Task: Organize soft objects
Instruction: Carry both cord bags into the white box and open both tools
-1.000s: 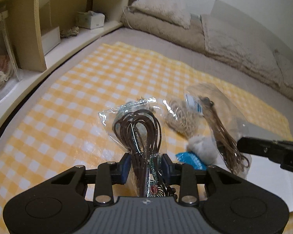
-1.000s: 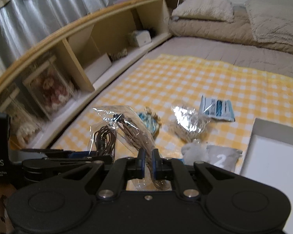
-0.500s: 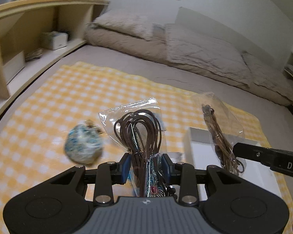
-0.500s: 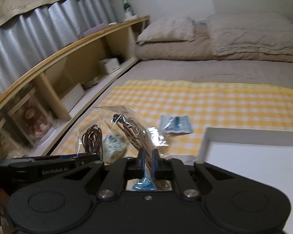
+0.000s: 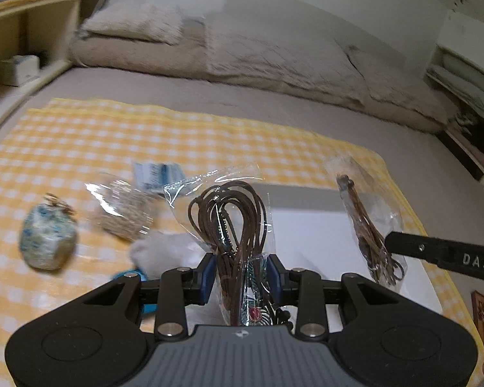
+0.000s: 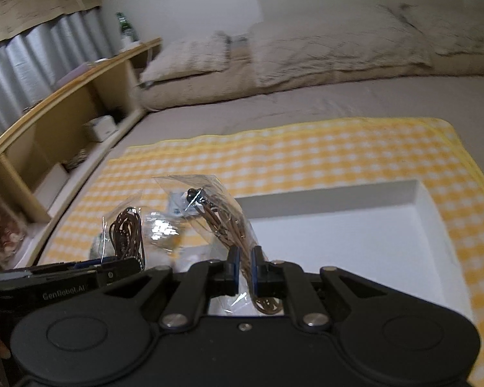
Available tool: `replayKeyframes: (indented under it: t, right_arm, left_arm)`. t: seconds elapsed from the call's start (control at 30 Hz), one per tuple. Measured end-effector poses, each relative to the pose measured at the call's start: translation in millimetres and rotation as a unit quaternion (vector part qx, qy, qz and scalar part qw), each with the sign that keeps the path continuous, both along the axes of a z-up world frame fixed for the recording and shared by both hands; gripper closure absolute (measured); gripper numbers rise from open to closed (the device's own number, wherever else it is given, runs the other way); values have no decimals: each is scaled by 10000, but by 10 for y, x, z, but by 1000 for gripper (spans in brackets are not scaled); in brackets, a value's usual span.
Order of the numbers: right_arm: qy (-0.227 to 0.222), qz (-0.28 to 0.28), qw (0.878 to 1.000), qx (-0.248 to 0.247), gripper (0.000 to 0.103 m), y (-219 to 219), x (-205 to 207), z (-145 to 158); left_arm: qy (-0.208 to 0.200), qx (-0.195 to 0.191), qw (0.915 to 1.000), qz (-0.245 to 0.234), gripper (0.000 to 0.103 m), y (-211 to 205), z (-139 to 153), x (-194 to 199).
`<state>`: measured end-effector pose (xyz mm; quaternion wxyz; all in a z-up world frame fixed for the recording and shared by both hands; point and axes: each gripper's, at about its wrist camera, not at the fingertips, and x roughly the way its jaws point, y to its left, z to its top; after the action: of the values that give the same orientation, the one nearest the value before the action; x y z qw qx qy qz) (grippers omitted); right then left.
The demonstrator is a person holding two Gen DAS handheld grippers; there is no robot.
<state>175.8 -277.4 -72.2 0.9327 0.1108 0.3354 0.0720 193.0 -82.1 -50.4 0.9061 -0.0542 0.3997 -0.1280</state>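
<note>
My left gripper (image 5: 242, 272) is shut on a clear bag of dark brown cord (image 5: 230, 213), held up above the yellow checked cloth (image 5: 113, 135). My right gripper (image 6: 244, 266) is shut on a clear bag of light brown cord (image 6: 221, 219), held over the near left corner of the white box (image 6: 355, 242). That bag also shows in the left wrist view (image 5: 364, 222), over the white box (image 5: 309, 232). The dark cord bag shows at the left of the right wrist view (image 6: 126, 232).
On the cloth lie a blue-white pouch (image 5: 46, 242), a bag of pale twine (image 5: 122, 213), a blue-white packet (image 5: 156, 174) and a grey fuzzy item (image 5: 164, 251). A wooden shelf (image 6: 48, 135) runs along the left. Beige bedding (image 5: 242, 51) lies behind.
Both grippers have swung to the right with their bags and now hang by the white box. The items on the cloth have shifted to the left in view.
</note>
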Motion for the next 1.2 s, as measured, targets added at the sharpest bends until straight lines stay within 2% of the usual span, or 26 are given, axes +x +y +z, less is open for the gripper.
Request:
replayKeyframes:
  t: [0.13,0.33,0.63,0.93,0.97,1.03,1.1,1.2]
  right_arm:
    - [191,-307,9993,24,95,-131,-29,-85]
    - [579,-541,9968,117,95,-231,-19,-259]
    - [868,-712,9936,104,95,-275,49,-377]
    - [1047,-1045,9890,-16,95,-317,92,-448]
    - [1039,-1071,9888,-41,95,-319,93,-448]
    - [1037,-1113,9883,-64,95,-328,97,-446]
    - [1053,-1148,9878,-79,95,-339,103,-453]
    - [1099,-1192,9867,-106,95,-332,112,-474]
  left_arm:
    - [241,14,9991,-355,67,-221,-159,67]
    - [349,290,9968,-658,67,-469,-370,131]
    - [430,593,9941,-802,67,-590,-547,215]
    - [522,625,9926,-906,65,-613,-612,229]
    - [541,618,9925,-906,64,-608,-616,233]
    - [542,609,9926,-901,45,-591,-616,235]
    - [493,623,9929,-886,37,-580,-600,224]
    - [483,586,9926,-951,33,-560,-574,204]
